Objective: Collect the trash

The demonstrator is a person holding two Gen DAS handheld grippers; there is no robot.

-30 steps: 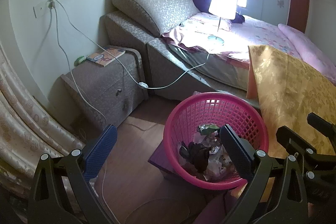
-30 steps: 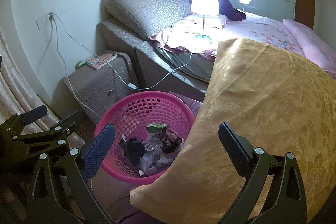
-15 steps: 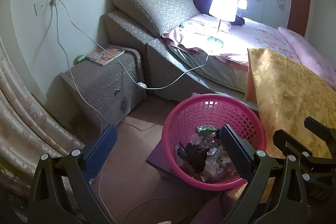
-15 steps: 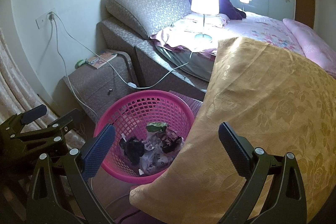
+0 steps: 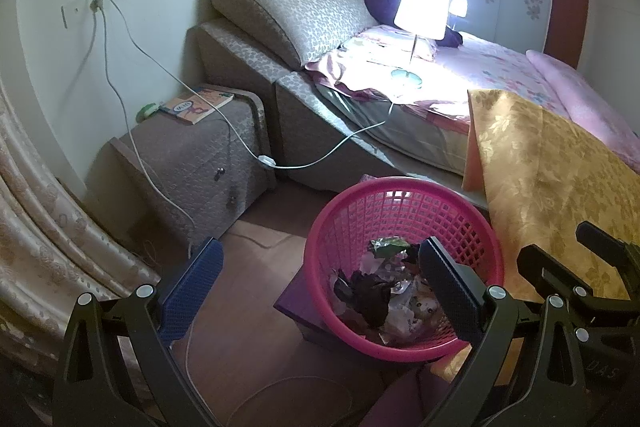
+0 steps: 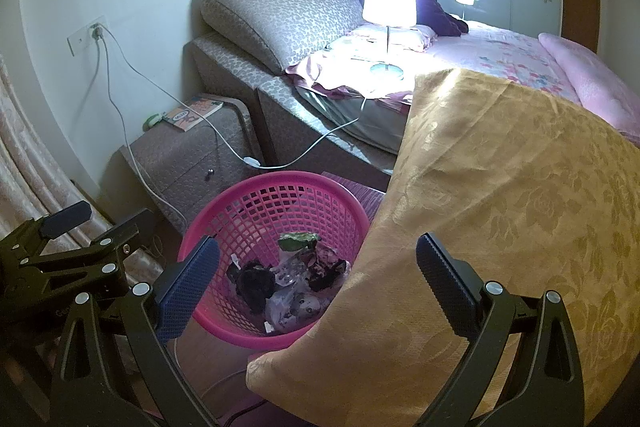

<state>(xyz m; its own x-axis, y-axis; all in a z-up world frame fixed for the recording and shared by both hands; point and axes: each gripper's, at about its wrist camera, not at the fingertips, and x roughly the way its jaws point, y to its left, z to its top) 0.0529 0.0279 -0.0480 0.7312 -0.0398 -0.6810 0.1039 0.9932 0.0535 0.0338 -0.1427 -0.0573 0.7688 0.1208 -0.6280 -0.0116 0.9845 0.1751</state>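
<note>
A pink mesh waste basket (image 5: 400,195) stands on a small purple stool (image 5: 296,311) beside the bed. It holds crumpled wrappers and dark scraps of trash (image 5: 380,291). The basket also shows in the right wrist view (image 6: 280,187) with the trash (image 6: 288,279) inside. My left gripper (image 5: 320,287) is open and empty, above the floor at the basket's left side. My right gripper (image 6: 316,279) is open and empty, over the basket's right rim and a gold pillow. Each gripper shows at the edge of the other's view.
A gold patterned pillow (image 6: 500,207) leans against the bed, right of the basket. A grey nightstand (image 5: 192,155) with a book (image 5: 198,105) stands at the left. White cords (image 5: 168,75) run from the wall socket to a lit lamp (image 5: 420,11) on the bed. A curtain (image 5: 36,219) hangs far left.
Both views shift only slightly. The left view has drifted a little, so the basket sits marginally lower and more to the left. Both grippers stay open.
</note>
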